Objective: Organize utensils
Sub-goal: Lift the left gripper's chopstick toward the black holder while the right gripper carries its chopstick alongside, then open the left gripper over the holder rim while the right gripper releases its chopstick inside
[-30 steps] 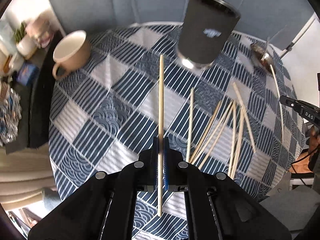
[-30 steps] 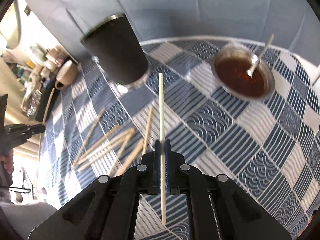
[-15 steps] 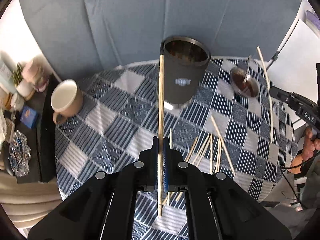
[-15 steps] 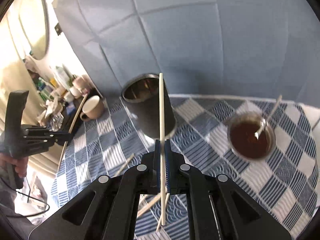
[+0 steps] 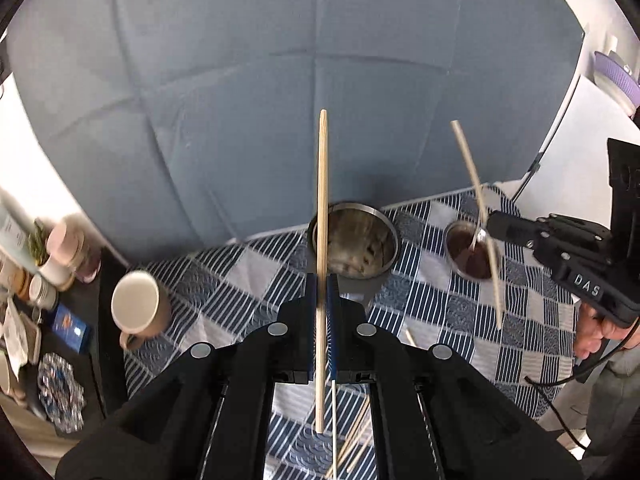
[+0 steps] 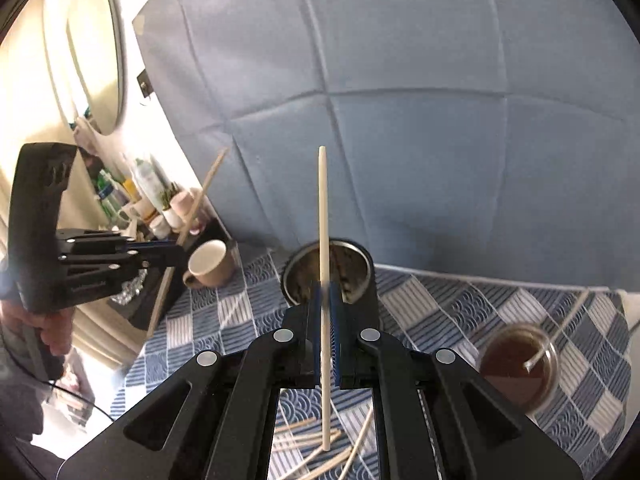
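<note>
Two grippers, each clamped on one chopstick above the checked counter.

Left wrist view: the left gripper (image 5: 321, 292) is closed tight on a tan chopstick (image 5: 322, 208), which runs straight up between its blue pads and crosses the rim of the open metal tumbler (image 5: 354, 240) standing on the blue-and-white checked counter (image 5: 248, 280). A beige mug (image 5: 136, 310) sits to the left, a small bowl of brown liquid (image 5: 470, 258) with a spoon to the right. The right gripper (image 5: 494, 226) reaches in from the right, pinching a pale chopstick (image 5: 478, 200) that slants across the bowl. Loose chopsticks (image 5: 356, 444) lie on the cloth below.

Right wrist view: the right gripper (image 6: 326, 304) grips the pale chopstick (image 6: 323, 220) upright before the tumbler (image 6: 352, 264). The left gripper (image 6: 176, 256) holds the tan chopstick (image 6: 204, 196) near the mug (image 6: 210, 266). The bowl (image 6: 516, 364) stands at right; loose chopsticks (image 6: 304, 440) lie underneath.
</note>
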The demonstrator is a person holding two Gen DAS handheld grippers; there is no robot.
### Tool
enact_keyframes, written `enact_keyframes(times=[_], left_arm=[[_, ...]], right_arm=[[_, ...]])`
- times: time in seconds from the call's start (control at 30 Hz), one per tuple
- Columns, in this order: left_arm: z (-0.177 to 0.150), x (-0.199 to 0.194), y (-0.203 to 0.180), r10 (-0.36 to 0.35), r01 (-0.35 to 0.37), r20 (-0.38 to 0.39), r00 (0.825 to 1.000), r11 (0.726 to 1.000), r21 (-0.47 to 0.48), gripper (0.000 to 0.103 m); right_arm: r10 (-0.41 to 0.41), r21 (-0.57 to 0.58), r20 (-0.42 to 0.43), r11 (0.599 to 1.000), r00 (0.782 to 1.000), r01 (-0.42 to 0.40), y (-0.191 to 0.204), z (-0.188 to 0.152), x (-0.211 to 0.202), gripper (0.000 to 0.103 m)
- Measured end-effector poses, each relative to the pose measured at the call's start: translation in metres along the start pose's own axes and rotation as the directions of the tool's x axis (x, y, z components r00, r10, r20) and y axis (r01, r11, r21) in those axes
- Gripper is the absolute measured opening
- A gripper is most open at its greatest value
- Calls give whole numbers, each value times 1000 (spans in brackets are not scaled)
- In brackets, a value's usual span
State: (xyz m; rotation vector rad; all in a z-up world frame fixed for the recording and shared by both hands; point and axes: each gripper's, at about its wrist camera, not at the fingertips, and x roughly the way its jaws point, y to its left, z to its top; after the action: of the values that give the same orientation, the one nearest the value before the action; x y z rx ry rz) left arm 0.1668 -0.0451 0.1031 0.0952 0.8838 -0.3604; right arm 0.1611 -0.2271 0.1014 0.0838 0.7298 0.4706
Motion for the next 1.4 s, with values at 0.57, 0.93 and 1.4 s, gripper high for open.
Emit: enact_keyframes(times=[0.57,0.93,1.4], left_arm=[[69,70,9,-113,113,23,993,993,-20,5],[74,110,10,-197,197,16,980,980,-26,5],[31,122,17,-301,307,165,939,951,-15,5]], right_arm=[[101,46,74,993,992,-105,-22,64,67,4],[134,24,90,990,987,-137,-28,66,110,5],[132,68,96,988,987,-138,-43,24,134,6]])
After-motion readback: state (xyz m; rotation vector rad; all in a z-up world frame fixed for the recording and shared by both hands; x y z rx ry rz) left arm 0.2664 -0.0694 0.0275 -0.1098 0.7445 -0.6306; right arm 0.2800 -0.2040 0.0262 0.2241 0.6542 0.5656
